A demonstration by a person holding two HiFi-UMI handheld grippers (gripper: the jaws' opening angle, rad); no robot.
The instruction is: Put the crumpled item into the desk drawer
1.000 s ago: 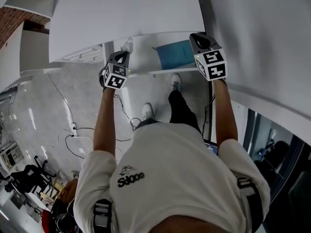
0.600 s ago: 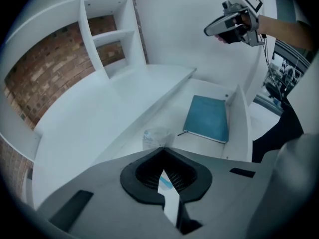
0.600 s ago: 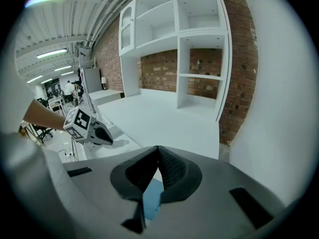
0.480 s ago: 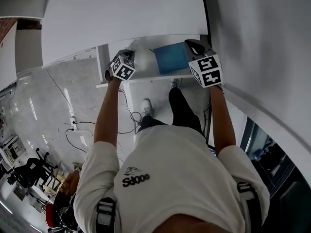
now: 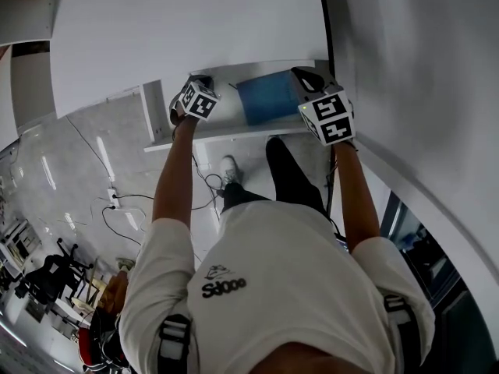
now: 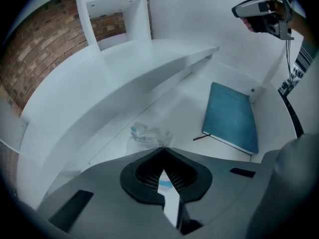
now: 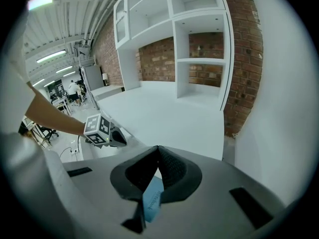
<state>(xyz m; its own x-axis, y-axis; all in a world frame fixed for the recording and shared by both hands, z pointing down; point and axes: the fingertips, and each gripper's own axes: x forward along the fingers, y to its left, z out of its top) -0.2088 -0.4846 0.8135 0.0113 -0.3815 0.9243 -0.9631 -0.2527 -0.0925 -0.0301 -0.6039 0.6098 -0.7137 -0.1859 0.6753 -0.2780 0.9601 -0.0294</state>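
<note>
The white desk drawer [image 5: 234,134] stands open under the desk top. My left gripper [image 5: 195,81] reaches into its left part. In the left gripper view the jaws [image 6: 162,150] are closed, and a small crumpled clear plastic item [image 6: 145,133] sits right at their tips, low over the drawer floor [image 6: 184,101]. It looks pinched by its edge. A blue notebook [image 5: 269,98] [image 6: 232,116] lies in the drawer's right part. My right gripper [image 5: 306,76] [image 7: 158,148] hangs shut and empty by the drawer's right end.
The white desk top [image 5: 187,29] [image 7: 164,111] overhangs the drawer's back. White shelves [image 7: 197,34] against a brick wall stand beyond it. The person's legs and shoes [image 5: 228,166] are below the drawer front, with cables [image 5: 117,209] on the floor at the left.
My left gripper has gone forward and down into the drawer with the crumpled item, which the head view no longer shows. The right gripper stayed beside the drawer's right end.
</note>
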